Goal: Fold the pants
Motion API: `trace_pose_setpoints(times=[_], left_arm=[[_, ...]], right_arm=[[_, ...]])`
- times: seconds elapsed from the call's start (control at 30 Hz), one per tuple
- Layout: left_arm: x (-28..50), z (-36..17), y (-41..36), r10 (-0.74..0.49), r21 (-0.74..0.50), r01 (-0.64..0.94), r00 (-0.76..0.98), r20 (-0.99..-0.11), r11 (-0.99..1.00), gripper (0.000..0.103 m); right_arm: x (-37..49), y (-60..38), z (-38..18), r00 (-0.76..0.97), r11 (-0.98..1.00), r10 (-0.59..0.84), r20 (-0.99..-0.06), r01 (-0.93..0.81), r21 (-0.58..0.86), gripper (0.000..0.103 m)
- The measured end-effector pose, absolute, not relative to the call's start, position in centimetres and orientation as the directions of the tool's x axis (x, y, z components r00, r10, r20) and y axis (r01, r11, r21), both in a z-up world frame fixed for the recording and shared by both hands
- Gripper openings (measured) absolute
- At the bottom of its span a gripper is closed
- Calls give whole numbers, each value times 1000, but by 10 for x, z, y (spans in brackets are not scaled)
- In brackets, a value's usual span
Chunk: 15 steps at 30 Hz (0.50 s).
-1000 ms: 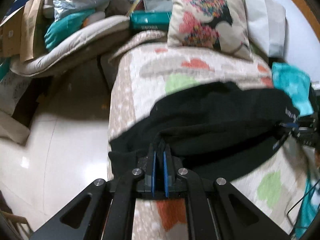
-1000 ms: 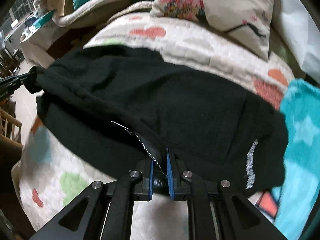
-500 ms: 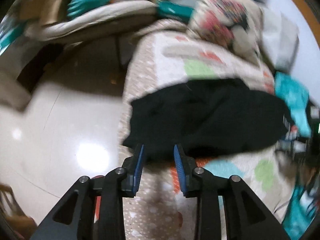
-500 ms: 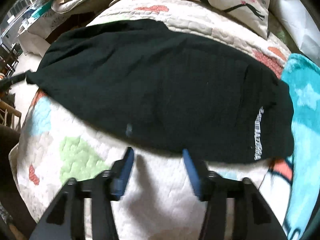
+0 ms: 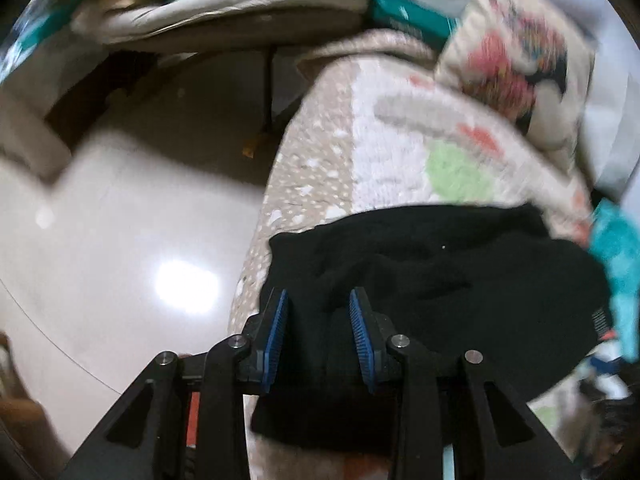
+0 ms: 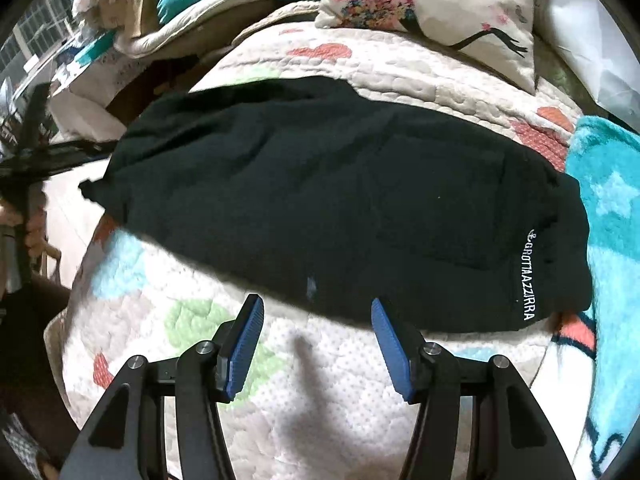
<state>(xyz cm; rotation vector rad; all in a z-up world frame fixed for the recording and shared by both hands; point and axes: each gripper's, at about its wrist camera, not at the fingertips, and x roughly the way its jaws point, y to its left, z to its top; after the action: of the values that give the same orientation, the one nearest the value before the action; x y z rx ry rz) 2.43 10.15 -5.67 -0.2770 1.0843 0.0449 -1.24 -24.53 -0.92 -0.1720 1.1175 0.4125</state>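
Black pants (image 6: 332, 200) lie folded across a patterned quilt (image 6: 360, 380) on a bed, with white lettering near their right end. In the left wrist view the pants (image 5: 440, 280) fill the lower right. My left gripper (image 5: 318, 320) is open, its blue pads straddling the left end of the pants. My right gripper (image 6: 316, 336) is open and empty, just short of the pants' near edge, over the quilt.
A floral pillow (image 6: 432, 8) lies at the head of the bed. A turquoise blanket (image 6: 612, 240) lies right of the pants. Glossy floor (image 5: 120, 260) lies left of the bed. Piled bedding and boxes (image 5: 224, 12) stand beyond it.
Both grippers were shut on the pants a second ago and have opened. The pants have dropped flat on the quilt. The left gripper has moved over their left end.
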Motion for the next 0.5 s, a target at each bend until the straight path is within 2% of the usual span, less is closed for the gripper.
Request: trace_pose_setpoints(times=[0.03, 0.07, 0.17, 0.3, 0.33, 0.4, 0.5], left_arm=[[32, -63, 90, -78, -153, -139, 438, -896, 978, 27], [34, -66, 81, -59, -117, -110, 427, -903, 987, 19], [37, -60, 57, 42, 31, -33, 434, -900, 999, 7], [50, -49, 69, 173, 143, -99, 463, -869, 985, 7], [54, -49, 81, 193, 139, -148, 459, -867, 979, 7], [61, -54, 107, 158, 60, -232, 432, -888, 971, 6], [62, -66, 131, 238, 110, -328, 382, -893, 938, 5]], right_arm=[[-12, -245, -8, 376, 915, 236, -896, -398, 74, 61], [-13, -247, -8, 383, 919, 235, -893, -386, 76, 61], [-10, -255, -4, 407, 933, 234, -883, -350, 86, 61], [-2, -267, -2, 424, 948, 246, -872, -292, 125, 61], [0, -269, -1, 430, 952, 246, -869, -274, 134, 61], [4, -272, -2, 437, 958, 239, -867, -254, 137, 61], [6, -277, -4, 439, 964, 230, -868, -227, 141, 61]])
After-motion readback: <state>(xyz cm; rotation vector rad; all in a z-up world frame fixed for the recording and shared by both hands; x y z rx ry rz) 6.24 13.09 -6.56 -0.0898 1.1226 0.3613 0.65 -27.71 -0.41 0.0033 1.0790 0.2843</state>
